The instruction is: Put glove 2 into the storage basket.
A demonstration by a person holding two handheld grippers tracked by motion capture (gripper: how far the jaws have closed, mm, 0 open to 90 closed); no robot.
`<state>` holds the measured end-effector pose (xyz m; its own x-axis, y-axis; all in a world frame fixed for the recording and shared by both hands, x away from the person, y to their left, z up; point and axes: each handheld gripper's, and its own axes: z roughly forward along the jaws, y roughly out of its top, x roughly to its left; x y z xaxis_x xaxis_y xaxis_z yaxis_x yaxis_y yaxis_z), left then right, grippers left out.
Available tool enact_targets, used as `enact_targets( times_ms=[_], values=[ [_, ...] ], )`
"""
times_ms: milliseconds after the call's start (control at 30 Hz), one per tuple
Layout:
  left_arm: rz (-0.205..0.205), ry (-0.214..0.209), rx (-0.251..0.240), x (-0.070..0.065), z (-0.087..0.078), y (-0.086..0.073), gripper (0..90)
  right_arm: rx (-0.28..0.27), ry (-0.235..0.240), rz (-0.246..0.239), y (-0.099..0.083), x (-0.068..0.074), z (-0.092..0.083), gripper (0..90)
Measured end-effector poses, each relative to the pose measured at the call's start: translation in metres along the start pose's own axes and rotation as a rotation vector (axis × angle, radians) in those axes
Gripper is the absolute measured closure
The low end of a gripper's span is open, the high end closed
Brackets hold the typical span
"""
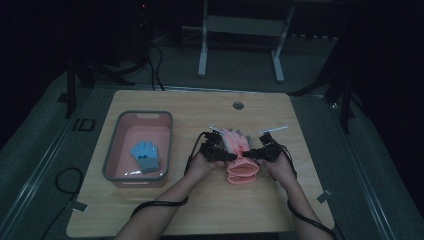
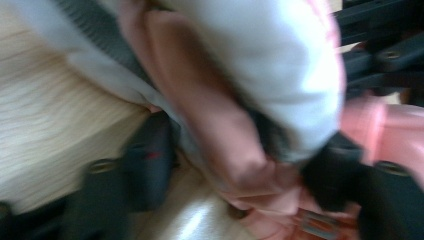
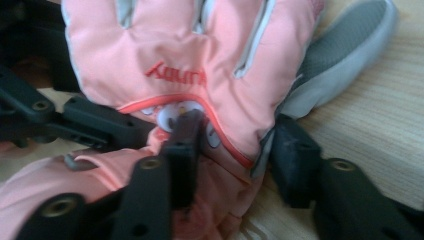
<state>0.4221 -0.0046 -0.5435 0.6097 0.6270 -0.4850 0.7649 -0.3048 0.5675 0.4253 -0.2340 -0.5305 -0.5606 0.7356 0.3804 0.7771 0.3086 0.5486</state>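
Your pink glove (image 1: 241,155) lies mid-table, right of the tub (image 1: 111,159); it's soft, padded and light. Both grippers, left (image 1: 226,156) and right (image 1: 253,153), seem clamped on its wrist edges, though blur hides the pads; grip seams.

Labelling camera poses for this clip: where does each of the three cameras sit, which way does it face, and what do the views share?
High view: above the person's side, looking forward and down on the wooden table; shows both forearms, the left gripper, the right gripper and a grey basket.
Left gripper view: on the left gripper, looking close along its jaws at the pink glove.
Right gripper view: on the right gripper, jaws at the glove's wrist.
Shared: all three show the pink glove; the gripper views also catch each other's jaws.
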Motion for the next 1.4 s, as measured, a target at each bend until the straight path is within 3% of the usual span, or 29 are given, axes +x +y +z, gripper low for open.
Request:
enact_targets(
  times_ms=[167,267,533,600,667,967,1400],
  values=[
    [0.01,-0.01,0.011,-0.001,-0.005,0.002,60.1,-0.03,-0.071,-0.031,0.0,0.013,-0.001,72.6],
    [0.041,0.004,0.019,-0.008,-0.013,0.005,62.4,-0.043,-0.091,-0.05,0.001,0.021,-0.006,74.5],
    [0.094,0.034,-0.022,-0.026,-0.044,0.014,63.8,-0.097,-0.126,-0.121,0.014,0.048,-0.029,74.7],
    [0.094,0.034,-0.022,-0.026,-0.044,0.014,63.8,-0.105,-0.129,-0.13,0.015,0.051,-0.031,74.7],
    [0.108,0.037,-0.022,-0.029,-0.061,0.016,64.2,-0.125,-0.114,-0.139,0.019,0.06,-0.036,74.9],
    [0.143,0.073,-0.029,-0.034,-0.099,0.021,64.3,-0.156,-0.099,-0.176,0.034,0.087,-0.042,74.9],
    [0.152,0.132,-0.032,-0.02,-0.163,0.019,64.3,-0.184,-0.059,-0.22,0.068,0.136,-0.03,74.8]
  ],
)
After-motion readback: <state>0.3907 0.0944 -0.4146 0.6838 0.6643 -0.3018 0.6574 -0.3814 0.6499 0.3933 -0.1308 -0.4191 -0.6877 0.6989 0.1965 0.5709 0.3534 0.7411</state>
